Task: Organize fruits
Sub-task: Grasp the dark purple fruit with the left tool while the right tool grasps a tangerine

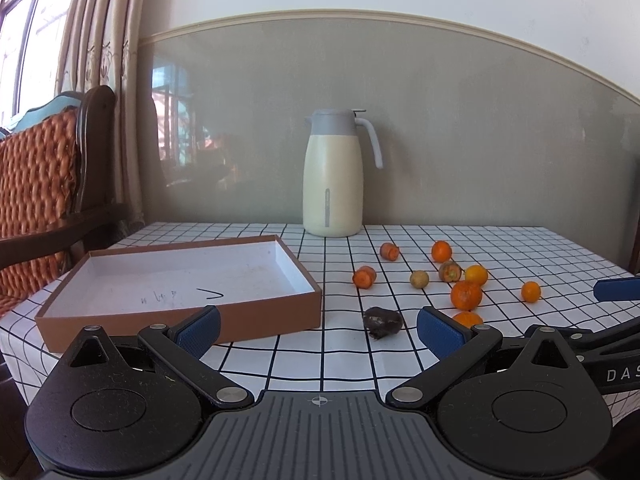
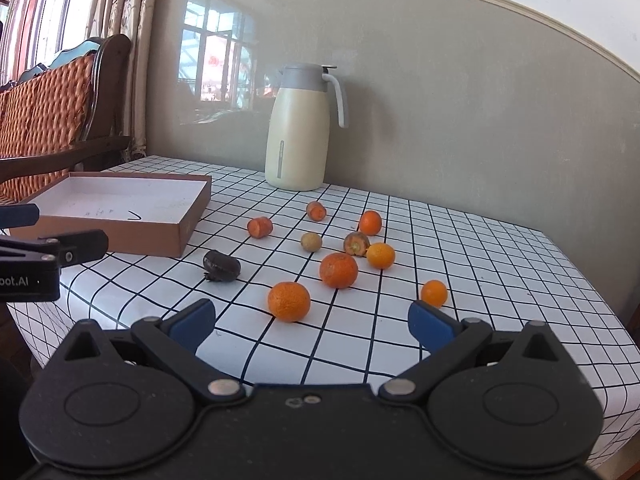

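Both of your tools sit low at the near edge of the table point(image 2: 400, 360): the left gripper point(image 1: 318, 330) has its blue pads spread wide with nothing between them, and the right gripper point(image 2: 312, 320) is just as open and just as empty. Closest to your right tool is a big mandarin point(image 2: 289, 301), lying between the spread pads but ahead of them, not touching either. Just beyond it sits a second large mandarin point(image 2: 338, 270), and off to the right a small orange fruit point(image 2: 434, 293) lies very near your right pad. To the left, ahead of your left tool, rests a dark shrivelled fruit point(image 1: 383, 322), close to the corner of the brown cardboard tray point(image 1: 180, 320), which holds no fruit — the sorting looks barely begun. Farther back the rest lie loose: a yellow-orange fruit point(image 2: 380, 255) touching a half-brown piece point(image 2: 356, 243), a pale round fruit point(image 2: 311, 241), another orange one point(image 2: 370, 222) and two carrot-like stubs point(image 2: 260, 227) point(image 2: 316, 211). Against the wall stands the cream jug point(image 2: 298, 128). Mind the round ones — an off-centre squeeze could squirt a mandarin out and roll it into its neighbours or off the cloth. A hard pinch may well bruise it. Your tools are also close together, so crossing toward the tray risks a clash.
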Tool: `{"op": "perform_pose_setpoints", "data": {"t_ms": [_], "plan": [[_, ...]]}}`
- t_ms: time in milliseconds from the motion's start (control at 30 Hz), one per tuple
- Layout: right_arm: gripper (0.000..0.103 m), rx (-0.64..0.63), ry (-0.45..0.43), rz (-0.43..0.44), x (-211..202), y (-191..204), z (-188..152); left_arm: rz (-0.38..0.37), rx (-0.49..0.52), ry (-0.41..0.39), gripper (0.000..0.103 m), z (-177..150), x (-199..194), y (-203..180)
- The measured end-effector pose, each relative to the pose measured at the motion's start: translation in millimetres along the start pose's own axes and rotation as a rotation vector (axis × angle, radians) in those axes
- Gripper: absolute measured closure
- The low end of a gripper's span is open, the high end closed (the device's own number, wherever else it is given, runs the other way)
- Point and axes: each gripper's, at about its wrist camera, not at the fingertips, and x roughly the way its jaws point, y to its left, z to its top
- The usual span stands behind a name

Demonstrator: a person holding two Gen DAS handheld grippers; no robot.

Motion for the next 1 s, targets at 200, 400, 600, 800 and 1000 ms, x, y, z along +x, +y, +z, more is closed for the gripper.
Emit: {"op": "perform_pose_setpoints", "data": {"t_ms": [200,400,600,800,1000], "plan": [[0.019,-0.015,0.027,0.02,23.8,2.6,4.0,-0.024,-0.001,0.006,0.0,3.6,19.0,-2.6],[0.034,-0.094,0.04,0.029,47.9,12.7,-3.2,-0.052,0.027,0.008,0.0,4.0,45.3,-14.4],[0.044,-0.082,0.084,0.056,78.8,7.7,-8.6,-0.123,0.048,0.079,0.018,-1.7,84.7,-30.7],[0.052,-0.078,0.097,0.063,92.7,4.0,-11.5,-0.152,0.053,0.138,0.03,-5.1,115.7,-39.7],[0.057,-0.068,0.093,0.092,103.2,-2.0,-8.6,-0.164,0.067,0.196,0.037,-8.2,137.4,-51.0]]}}
